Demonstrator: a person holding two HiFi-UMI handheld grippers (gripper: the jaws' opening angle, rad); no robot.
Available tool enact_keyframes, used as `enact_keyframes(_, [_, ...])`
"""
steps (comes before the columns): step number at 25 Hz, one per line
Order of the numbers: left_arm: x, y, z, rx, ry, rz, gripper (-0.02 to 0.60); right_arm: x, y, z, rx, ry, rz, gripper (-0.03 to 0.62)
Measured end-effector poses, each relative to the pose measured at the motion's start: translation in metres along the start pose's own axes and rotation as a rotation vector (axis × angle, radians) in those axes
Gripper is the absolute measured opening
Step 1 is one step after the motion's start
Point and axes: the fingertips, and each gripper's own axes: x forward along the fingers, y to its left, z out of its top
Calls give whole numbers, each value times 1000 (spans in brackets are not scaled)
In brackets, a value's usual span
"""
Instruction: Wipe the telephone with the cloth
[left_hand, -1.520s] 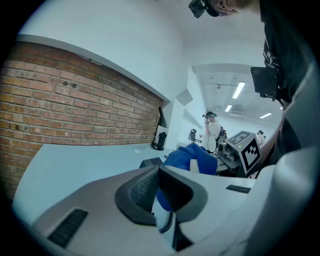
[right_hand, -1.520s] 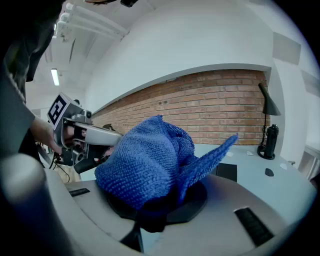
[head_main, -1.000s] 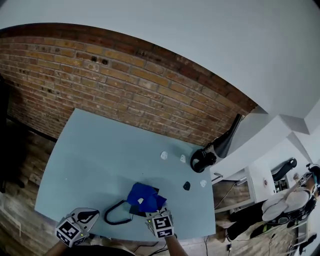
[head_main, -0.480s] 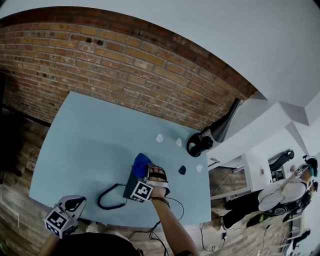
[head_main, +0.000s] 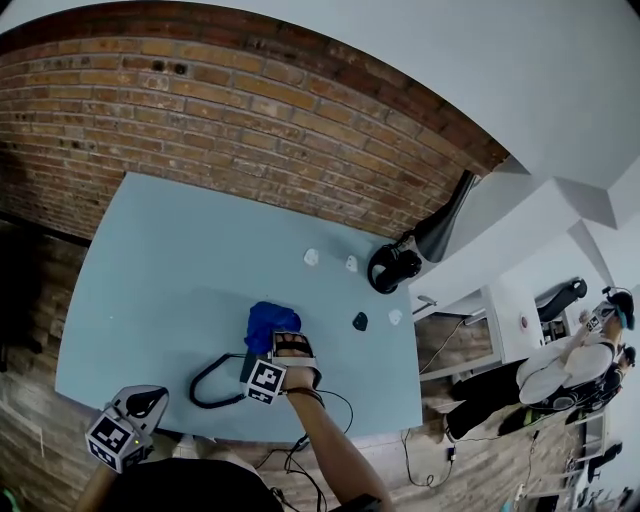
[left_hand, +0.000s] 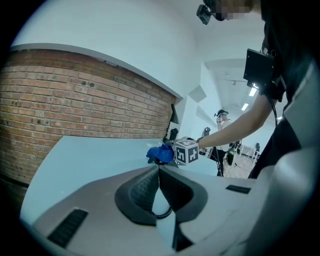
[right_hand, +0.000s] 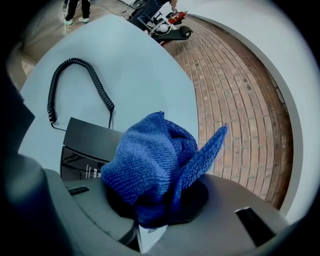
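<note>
Nearby, scraps (head_main: 311, 257), headphones (head_main: 392, 268) and coiled cord (right_hand: 73, 61) surround the telephone (right_hand: 87, 142).

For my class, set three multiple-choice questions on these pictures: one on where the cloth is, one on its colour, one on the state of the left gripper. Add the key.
1. Where is the cloth?
A. Flat on the floor.
B. Clamped in the right gripper, close to the telephone.
C. Hung on the brick wall.

2. What colour is the cloth?
A. Blue.
B. Yellow.
C. White.

3. Look at the left gripper. How do its fingers stand?
A. Wide apart round the telephone.
B. Together, with nothing between them.
C. Shut on the cloth.

Key:
1 B: the right gripper view shows its fingers closed on the cloth, with the black telephone just beyond.
2 A: it is blue in every view.
3 B: the left gripper view shows the fingers meeting, empty.
</note>
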Motion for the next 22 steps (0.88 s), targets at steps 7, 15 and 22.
enact_keyframes(7, [9, -11, -5, -1, 15, -31, -9, -10, 30, 7, 77, -11, 34, 91])
enact_keyframes(15, [13, -17, -10, 2, 29, -57, -9, -19, 56, 12, 101, -5, 65, 91])
enact_keyframes(22, [12, -23, -13, -1, 33, -67, -9, -23, 68, 12, 113, -14, 65, 91])
